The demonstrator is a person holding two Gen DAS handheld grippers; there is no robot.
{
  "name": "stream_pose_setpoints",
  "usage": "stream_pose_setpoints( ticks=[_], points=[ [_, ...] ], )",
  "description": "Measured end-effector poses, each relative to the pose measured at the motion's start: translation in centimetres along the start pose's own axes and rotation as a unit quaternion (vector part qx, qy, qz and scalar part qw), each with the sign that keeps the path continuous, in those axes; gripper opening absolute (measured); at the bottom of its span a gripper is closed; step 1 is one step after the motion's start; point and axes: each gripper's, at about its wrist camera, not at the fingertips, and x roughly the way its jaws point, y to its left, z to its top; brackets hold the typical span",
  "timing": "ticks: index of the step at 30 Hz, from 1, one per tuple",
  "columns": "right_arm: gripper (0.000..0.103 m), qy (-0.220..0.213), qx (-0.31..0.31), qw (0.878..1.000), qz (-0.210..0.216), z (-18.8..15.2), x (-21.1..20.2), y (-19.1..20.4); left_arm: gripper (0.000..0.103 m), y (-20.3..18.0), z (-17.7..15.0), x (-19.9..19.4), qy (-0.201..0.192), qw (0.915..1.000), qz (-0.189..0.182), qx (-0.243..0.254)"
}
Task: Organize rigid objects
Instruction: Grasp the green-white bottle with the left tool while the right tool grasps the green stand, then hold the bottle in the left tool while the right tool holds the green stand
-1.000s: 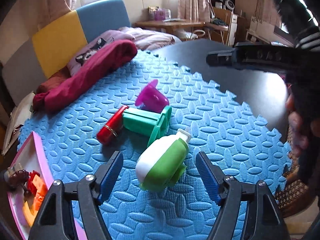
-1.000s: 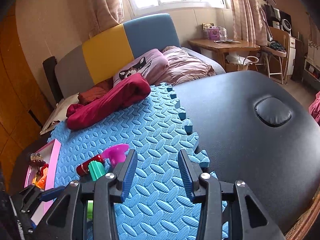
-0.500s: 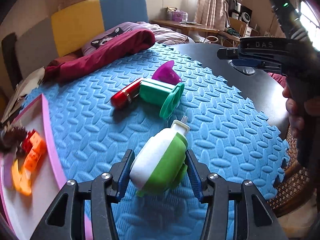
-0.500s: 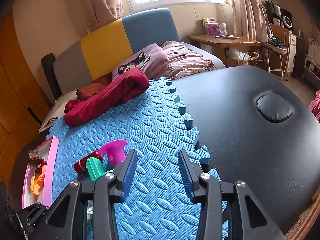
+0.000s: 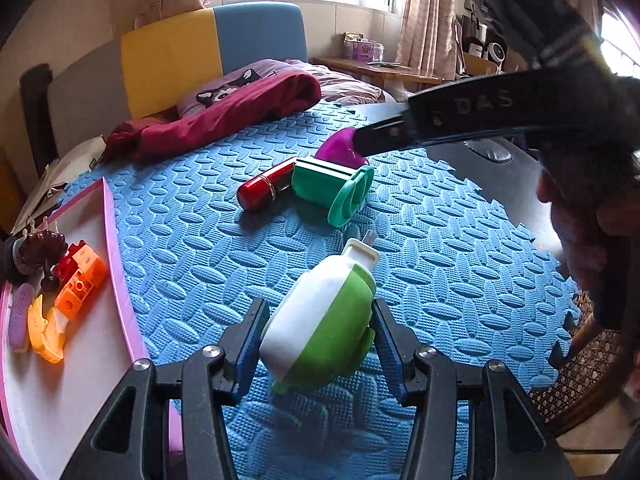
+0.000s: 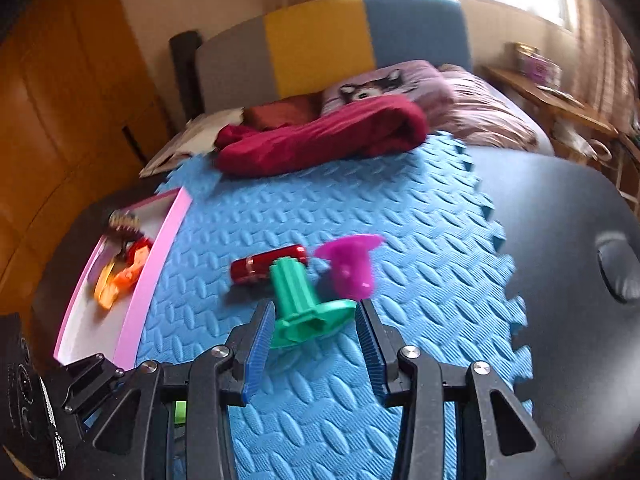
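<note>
- Left gripper [image 5: 318,338] jaws clamp the white-and-green toy bottle [image 5: 320,320] above the blue foam mat's [image 5: 192,248] near edge.
- Right gripper [image 6: 316,336] jaws stand open, flanking the green toy piece [image 6: 298,300] mid-mat without touching.

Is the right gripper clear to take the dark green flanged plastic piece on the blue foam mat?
Probably yes. The right gripper is open with the dark green flanged plastic piece just ahead of its fingertips; only the red cylinder touches the far end.

A black padded desk [image 6: 560,240] carries a blue interlocking foam mat [image 6: 400,208], a pink-rimmed white tray [image 6: 132,300] and a crumpled maroon cloth [image 6: 320,140].
</note>
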Motion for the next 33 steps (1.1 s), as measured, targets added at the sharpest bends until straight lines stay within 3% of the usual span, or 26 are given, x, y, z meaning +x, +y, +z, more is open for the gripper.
stream_pose_setpoints(
  ticks=[4,7,9,17,33],
  points=[
    [0.042,0.042,-0.053,0.998,-0.001,1.6,2.8,1.9,0.052,0.3,-0.1,-0.1,0.000,1.0000,-0.005,-0.008],
    [0.042,0.070,-0.083,0.994,-0.025,2.0,5.4,2.6,0.053,0.5,-0.3,-0.1,0.001,0.9999,-0.009,-0.014],
    [0.032,0.098,-0.095,0.990,-0.042,1.5,7.3,2.6,0.053,0.6,-0.4,-0.1,0.001,0.9998,-0.011,-0.017],
    [0.030,0.089,-0.092,0.992,-0.010,0.2,7.6,2.0,0.053,0.7,-0.5,0.0,-0.002,0.9997,-0.008,-0.023],
    [0.032,0.039,-0.138,0.990,-0.004,-0.7,7.6,2.4,0.053,0.5,-0.7,-0.2,-0.002,0.9996,0.001,-0.028]
  ],
)
